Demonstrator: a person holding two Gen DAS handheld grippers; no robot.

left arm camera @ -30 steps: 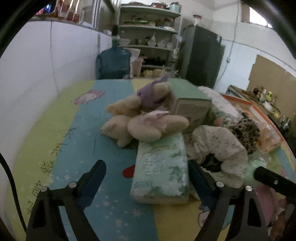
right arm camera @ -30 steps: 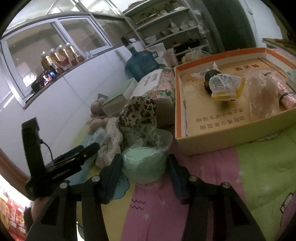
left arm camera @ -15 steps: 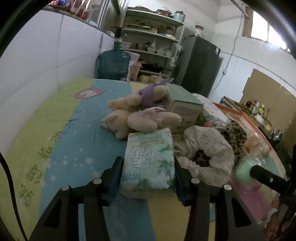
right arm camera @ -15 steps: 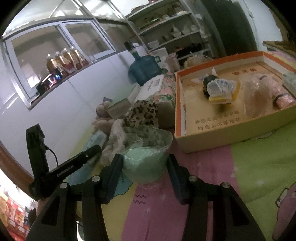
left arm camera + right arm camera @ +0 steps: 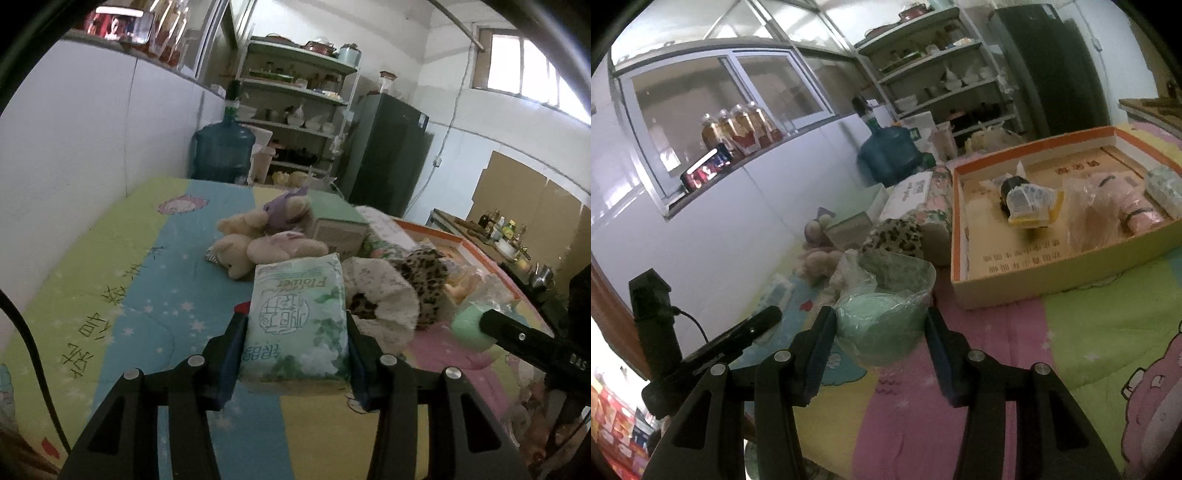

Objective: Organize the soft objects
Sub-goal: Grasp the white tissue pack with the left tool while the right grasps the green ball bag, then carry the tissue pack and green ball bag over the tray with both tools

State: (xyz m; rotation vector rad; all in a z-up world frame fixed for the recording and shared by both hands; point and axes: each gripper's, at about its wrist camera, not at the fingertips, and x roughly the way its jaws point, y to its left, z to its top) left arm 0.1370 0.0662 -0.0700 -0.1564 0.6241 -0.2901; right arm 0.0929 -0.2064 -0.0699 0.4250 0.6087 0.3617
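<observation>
My left gripper (image 5: 293, 354) is shut on a green-and-white tissue pack (image 5: 297, 317) and holds it tilted up off the mat. My right gripper (image 5: 881, 343) is shut on a bagged mint-green soft ball (image 5: 882, 325), lifted above the pink strip of the mat; the ball also shows in the left wrist view (image 5: 469, 326). Beige plush toys (image 5: 255, 240) lie behind the pack. A white floral scrunchie (image 5: 380, 295) and a leopard-print cloth (image 5: 424, 273) lie to its right.
An orange-rimmed cardboard tray (image 5: 964, 291) with wrapped items stands at the right. A green box (image 5: 338, 225) and a floral roll (image 5: 934, 218) lie mid-mat. A blue water jug (image 5: 221, 151), shelves and a dark fridge (image 5: 384, 155) stand behind. A white wall runs along the left.
My left gripper has closed on the tissue pack and lifted it off the mat. My right gripper has raised the bagged ball slightly.
</observation>
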